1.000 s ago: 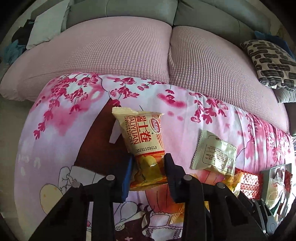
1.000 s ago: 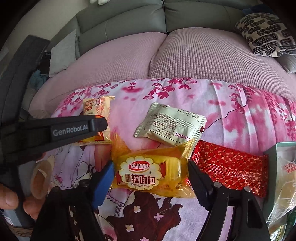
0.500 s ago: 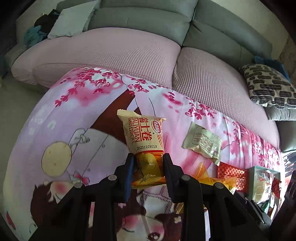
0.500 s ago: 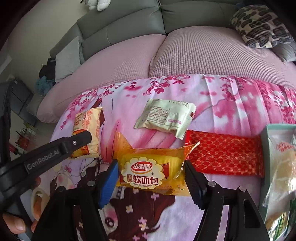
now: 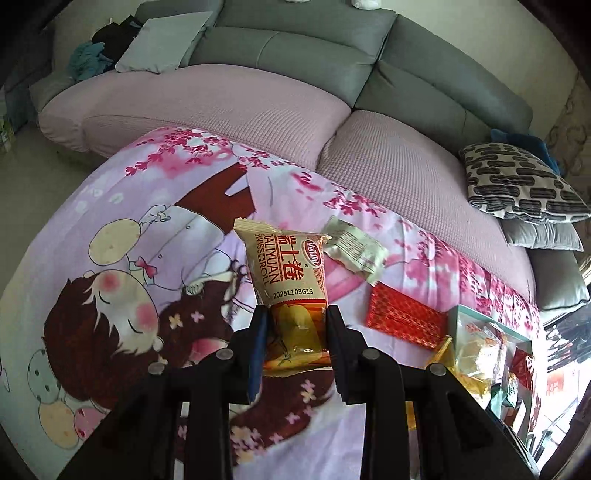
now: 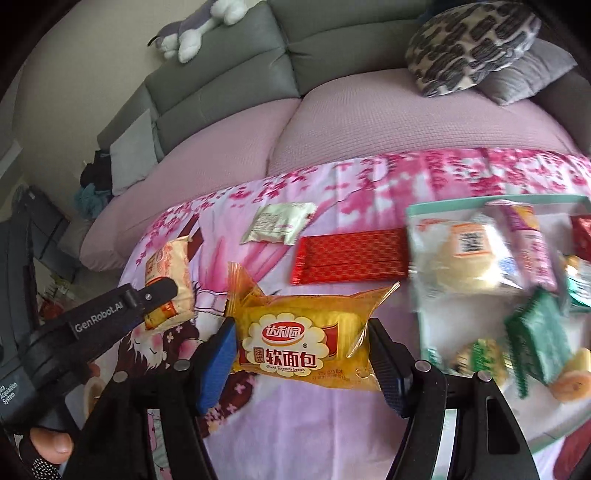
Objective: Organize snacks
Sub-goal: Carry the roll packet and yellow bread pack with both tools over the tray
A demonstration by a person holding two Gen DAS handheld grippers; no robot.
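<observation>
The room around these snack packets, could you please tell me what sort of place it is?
Most likely a home living room: a grey sectional sofa with pink quilted seat covers, a black-and-white patterned cushion, and a grey-and-white plush toy on the backrest.

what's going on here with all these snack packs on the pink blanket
A person is sorting snacks with two handheld grippers. The left gripper is shut on a beige Swiss roll packet, lifted off the pink cartoon-print blanket. The right gripper clamps a yellow soft bread packet. A pale green sachet and a red patterned wrapper lie on the blanket beside a teal-rimmed box already holding snacks.
</observation>
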